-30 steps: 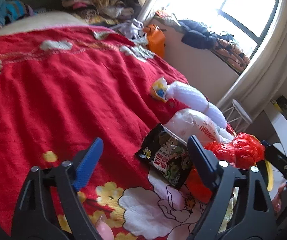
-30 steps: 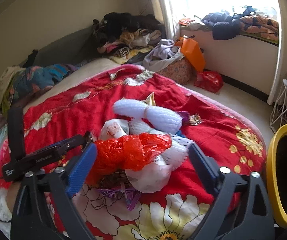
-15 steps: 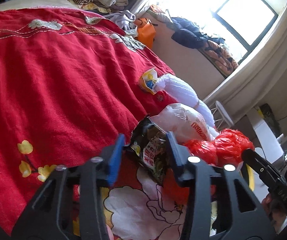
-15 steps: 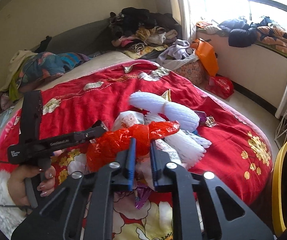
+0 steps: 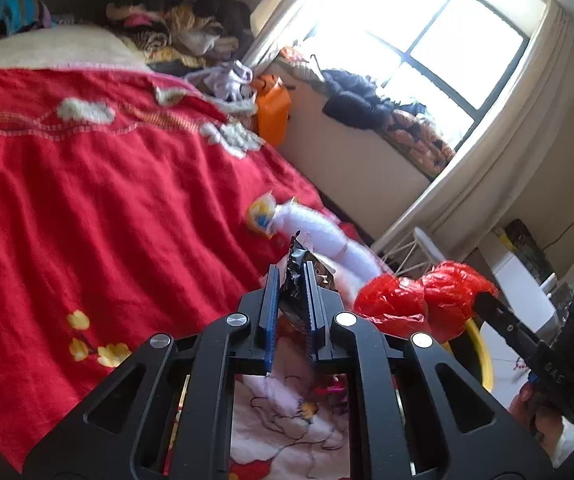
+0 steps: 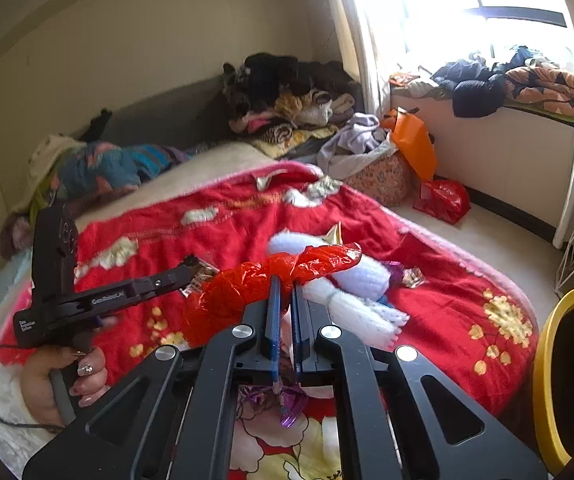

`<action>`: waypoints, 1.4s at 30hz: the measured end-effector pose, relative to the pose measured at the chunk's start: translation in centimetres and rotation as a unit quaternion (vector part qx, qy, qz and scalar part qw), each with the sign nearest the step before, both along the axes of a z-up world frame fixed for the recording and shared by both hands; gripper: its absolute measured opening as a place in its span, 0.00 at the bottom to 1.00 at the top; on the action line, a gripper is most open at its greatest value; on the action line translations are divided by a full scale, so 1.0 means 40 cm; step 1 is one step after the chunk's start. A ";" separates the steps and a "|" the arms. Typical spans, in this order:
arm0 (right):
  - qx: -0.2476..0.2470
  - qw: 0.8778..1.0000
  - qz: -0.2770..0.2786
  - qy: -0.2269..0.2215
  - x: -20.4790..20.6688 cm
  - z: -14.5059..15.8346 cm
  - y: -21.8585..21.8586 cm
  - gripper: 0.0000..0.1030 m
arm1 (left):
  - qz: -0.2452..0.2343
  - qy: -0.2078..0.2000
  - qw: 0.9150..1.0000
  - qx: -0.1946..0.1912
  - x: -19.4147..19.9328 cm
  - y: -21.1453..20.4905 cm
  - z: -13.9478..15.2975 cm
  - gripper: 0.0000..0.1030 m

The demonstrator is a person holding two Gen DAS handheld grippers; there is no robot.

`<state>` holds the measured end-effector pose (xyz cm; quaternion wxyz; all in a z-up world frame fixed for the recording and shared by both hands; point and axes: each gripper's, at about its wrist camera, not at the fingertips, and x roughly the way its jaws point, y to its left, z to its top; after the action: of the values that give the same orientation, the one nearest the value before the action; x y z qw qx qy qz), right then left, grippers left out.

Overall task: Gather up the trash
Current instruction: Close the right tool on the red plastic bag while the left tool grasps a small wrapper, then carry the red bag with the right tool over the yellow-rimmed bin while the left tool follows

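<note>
Both wrist views look closely along their fingers, sharing the red bedspread (image 5: 107, 200).

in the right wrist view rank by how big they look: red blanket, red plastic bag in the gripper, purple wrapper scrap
1. red blanket
2. red plastic bag, though its nearness to the camera enlarges it
3. purple wrapper scrap

The crinkled red plastic bag (image 6: 247, 284) looked thin and glossy. The dark foil snack wrapper (image 5: 293, 276) shone, creased. The red woven cloth bedspread (image 5: 107, 208) was matt and slightly rough, with raised embroidered flowers. The white foam net sleeve (image 6: 351, 280) looked soft and ribbed. The black plastic gripper frames seemed smooth, semi-matt, with bright metal screws.
</note>
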<state>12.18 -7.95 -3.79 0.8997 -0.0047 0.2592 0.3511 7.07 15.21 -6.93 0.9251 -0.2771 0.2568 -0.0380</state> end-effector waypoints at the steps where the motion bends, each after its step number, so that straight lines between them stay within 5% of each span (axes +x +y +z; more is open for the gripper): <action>1: 0.005 1.000 -0.004 -0.004 -0.003 0.009 -0.008 0.05 | 0.001 -0.006 1.000 0.001 -0.004 0.000 0.012 0.07; 15: 0.054 0.994 -0.084 -0.045 -0.009 0.104 -0.184 0.04 | -0.030 -0.046 0.997 0.046 -0.003 -0.105 0.140 0.07; 42: 0.083 0.968 -0.235 -0.034 -0.003 0.086 -0.490 0.04 | -0.147 -0.019 0.985 0.089 0.107 -0.410 0.142 0.07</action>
<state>12.07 -27.53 -0.36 0.9626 0.1193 0.1917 0.1499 11.36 -1.20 -1.25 0.9353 -0.1518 0.2792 -0.1556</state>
